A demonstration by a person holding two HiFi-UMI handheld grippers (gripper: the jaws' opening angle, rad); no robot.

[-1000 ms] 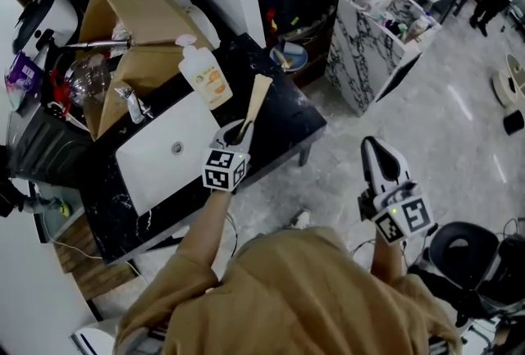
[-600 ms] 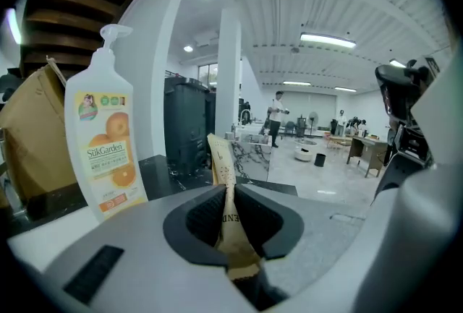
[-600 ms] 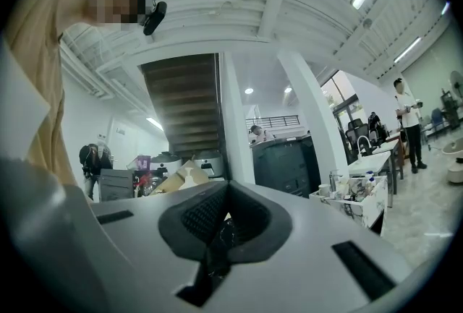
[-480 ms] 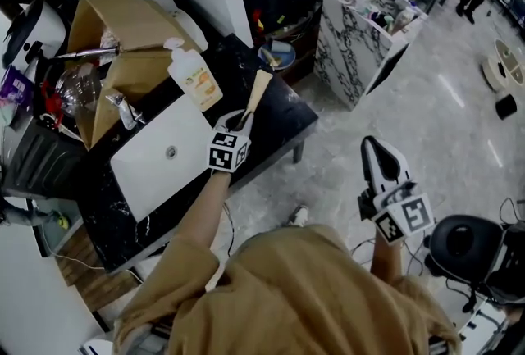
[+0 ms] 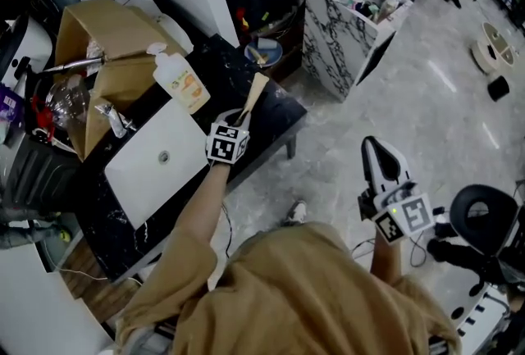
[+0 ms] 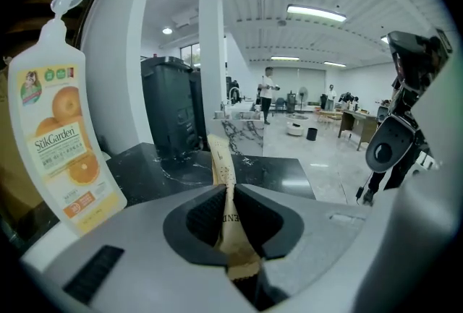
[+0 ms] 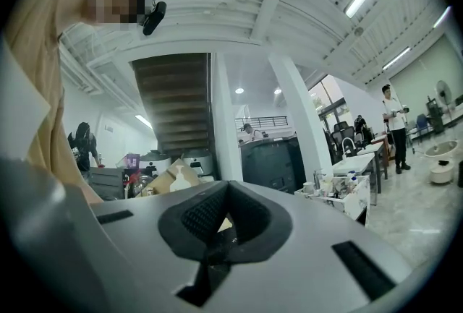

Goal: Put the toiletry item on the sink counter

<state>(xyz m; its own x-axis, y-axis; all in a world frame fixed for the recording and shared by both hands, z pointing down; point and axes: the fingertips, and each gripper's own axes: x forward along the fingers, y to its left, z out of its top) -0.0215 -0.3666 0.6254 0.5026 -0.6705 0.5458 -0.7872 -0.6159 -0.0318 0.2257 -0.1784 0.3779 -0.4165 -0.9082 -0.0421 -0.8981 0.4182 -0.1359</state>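
Bare counter [image 5: 272, 106] lies right of the sink [image 5: 156, 163]; the orange bottle [image 5: 177, 80], faucet [image 5: 112, 117] and cardboard box [image 5: 105, 32] crowd its far side.

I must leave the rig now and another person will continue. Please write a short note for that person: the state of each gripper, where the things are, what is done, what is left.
Left gripper: shut on the tan packet, which sticks out over the black counter, beside the white sink and near the orange-label bottle.
Right gripper: shut, empty, held off to the side over the floor.
Done: the packet is gripped and brought to the counter.
Left: lower it onto a bare part of the counter, open the jaws, pull back. Whether it already touches the counter cannot be told.
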